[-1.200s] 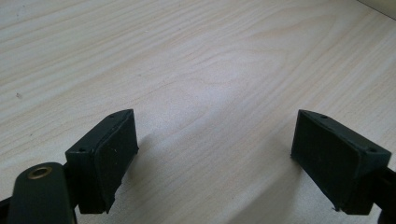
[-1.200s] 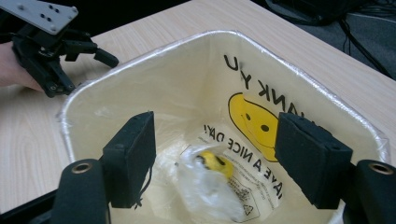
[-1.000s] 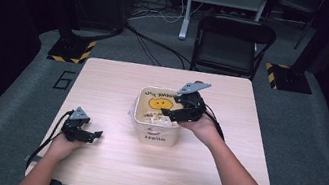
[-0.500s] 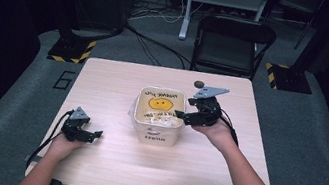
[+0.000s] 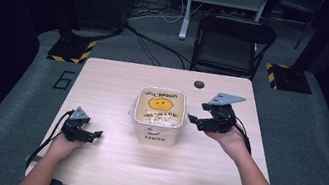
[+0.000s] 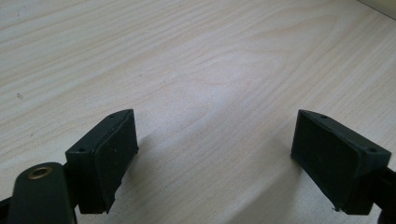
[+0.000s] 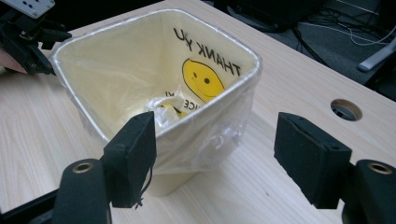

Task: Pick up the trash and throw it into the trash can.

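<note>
Pale wooden table (image 5: pixel 117 89) carries at its middle an upright cream square bin (image 5: pixel 157 122) lined with a smiley-printed plastic bag (image 7: pixel 140 70), mouth facing up; lining looks done, so next the right gripper (image 7: pixel 219 154), spread and empty beside it, should retreat, while the left gripper (image 6: pixel 215 154) rests spread.

High view: fixed above the person's side, aimed forward and down; the whole table (image 5: pixel 117 89) is taken in from some way off, with a chair (image 5: pixel 231 43) at 12 o'clock beyond it.

Left gripper view: carried on the left gripper (image 5: pixel 94 134), held low and very near the tabletop (image 6: pixel 196 70); bare wood is faced.

Right gripper view: carried on the right gripper (image 5: pixel 194 121), aimed close at the lined bin (image 7: pixel 159 98). Bin (image 5: pixel 159 114), table hole (image 7: pixel 345 109) and left gripper (image 7: pixel 28 37) at 10 o'clock are shared with the high view.
</note>
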Tool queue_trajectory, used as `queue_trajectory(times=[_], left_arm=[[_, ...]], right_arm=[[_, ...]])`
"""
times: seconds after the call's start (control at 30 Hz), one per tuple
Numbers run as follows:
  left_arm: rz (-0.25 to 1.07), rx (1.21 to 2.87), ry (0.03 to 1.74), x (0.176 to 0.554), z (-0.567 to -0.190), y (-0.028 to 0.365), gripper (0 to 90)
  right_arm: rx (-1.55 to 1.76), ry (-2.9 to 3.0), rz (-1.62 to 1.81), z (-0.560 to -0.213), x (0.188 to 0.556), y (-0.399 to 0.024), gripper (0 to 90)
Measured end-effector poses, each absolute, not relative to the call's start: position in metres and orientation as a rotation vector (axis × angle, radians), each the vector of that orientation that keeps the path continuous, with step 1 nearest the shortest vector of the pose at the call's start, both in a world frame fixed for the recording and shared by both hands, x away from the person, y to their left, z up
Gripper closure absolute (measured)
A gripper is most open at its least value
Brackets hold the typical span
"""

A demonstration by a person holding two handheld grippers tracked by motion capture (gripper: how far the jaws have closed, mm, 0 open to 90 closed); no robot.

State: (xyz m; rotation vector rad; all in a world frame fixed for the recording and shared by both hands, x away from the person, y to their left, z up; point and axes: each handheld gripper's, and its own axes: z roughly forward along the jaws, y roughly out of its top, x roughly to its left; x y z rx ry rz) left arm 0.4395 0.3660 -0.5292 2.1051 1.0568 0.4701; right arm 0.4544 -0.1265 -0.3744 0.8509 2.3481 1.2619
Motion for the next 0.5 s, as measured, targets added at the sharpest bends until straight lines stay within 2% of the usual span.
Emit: queue_trajectory(times=[0.5], left_arm=[[0.473, 2.106, 1.055, 0.440, -0.529, 0.366, 14.2]], right_arm=[[0.933, 2.276, 1.248, -0.406, 0.434, -0.156, 28.9]])
